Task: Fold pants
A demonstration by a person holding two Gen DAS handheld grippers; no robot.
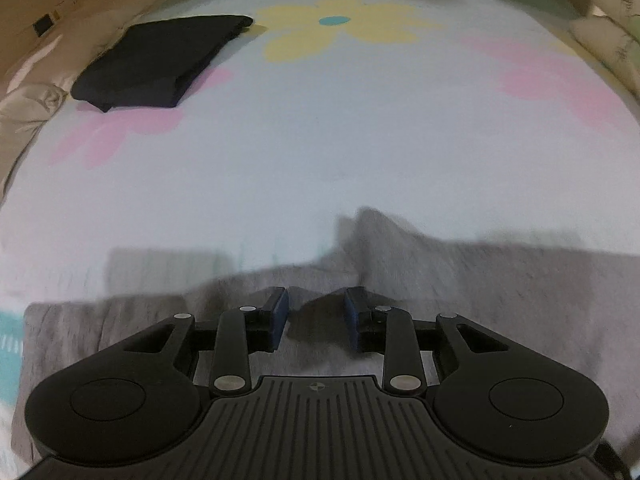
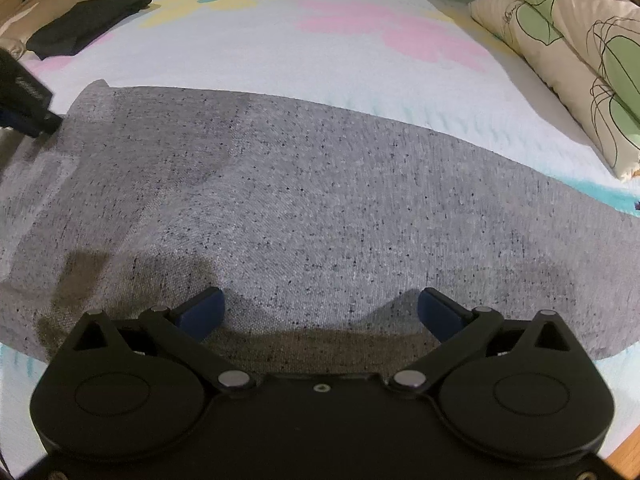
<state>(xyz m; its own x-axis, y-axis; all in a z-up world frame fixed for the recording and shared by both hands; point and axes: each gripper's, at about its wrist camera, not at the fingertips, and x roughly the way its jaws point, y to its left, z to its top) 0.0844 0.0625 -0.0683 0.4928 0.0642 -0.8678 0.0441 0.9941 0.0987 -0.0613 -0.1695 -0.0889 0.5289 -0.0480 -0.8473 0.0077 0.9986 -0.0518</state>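
Grey speckled pants [image 2: 320, 200] lie spread across the near part of the bed, and they show blurred in the left wrist view [image 1: 460, 280]. My left gripper [image 1: 317, 316] is over the pants with its blue pads partly apart and nothing between them. It also shows at the left edge of the right wrist view [image 2: 24, 100], touching the pants' far left corner. My right gripper [image 2: 320, 312] is wide open, low over the pants' near edge.
A folded dark garment [image 1: 160, 60] lies at the far left of the flowered bedsheet [image 1: 360, 128]. Leaf-print pillows [image 2: 572, 52] line the right side. A beige quilt [image 1: 28, 104] bunches at the left edge.
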